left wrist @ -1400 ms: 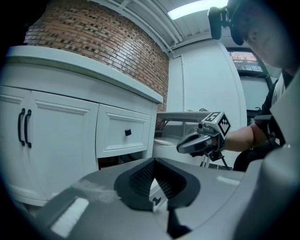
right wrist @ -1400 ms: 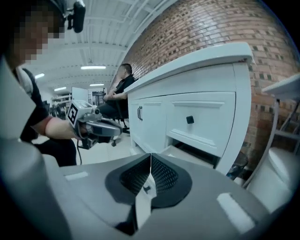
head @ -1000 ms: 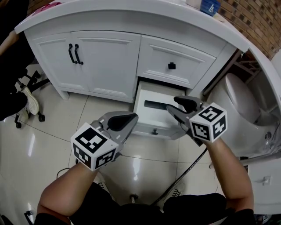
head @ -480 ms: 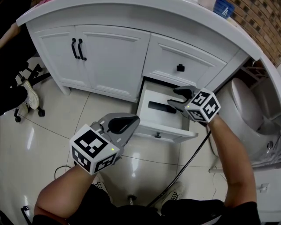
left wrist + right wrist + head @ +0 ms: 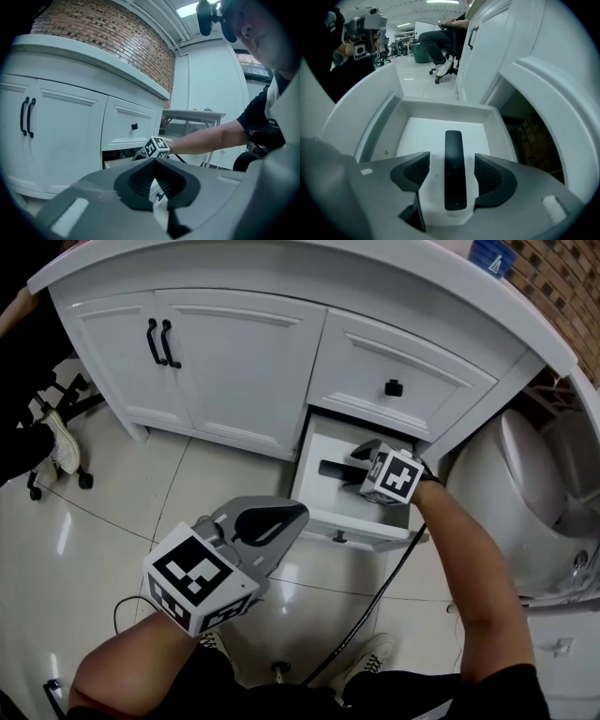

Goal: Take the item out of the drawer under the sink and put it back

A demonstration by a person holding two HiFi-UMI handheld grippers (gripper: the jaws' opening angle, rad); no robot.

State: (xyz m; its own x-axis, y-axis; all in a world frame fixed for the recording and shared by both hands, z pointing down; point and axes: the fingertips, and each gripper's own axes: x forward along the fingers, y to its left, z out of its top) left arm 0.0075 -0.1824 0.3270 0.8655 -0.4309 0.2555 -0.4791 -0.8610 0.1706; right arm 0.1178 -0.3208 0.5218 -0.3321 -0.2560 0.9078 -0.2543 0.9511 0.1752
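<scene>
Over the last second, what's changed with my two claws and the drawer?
The right claw moved forward and down into the open drawer; its jaws are opening astride the black remote, not touching it. The left claw stayed shut and empty; the remote still lies in the drawer.

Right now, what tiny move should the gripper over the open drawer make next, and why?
Probably close the right gripper on the black remote, easing down first if the pads sit too high. Its jaws are opening and stand on either side of the remote, which lies flat on the drawer floor with gaps on both sides, so nothing is gripped yet.
</scene>
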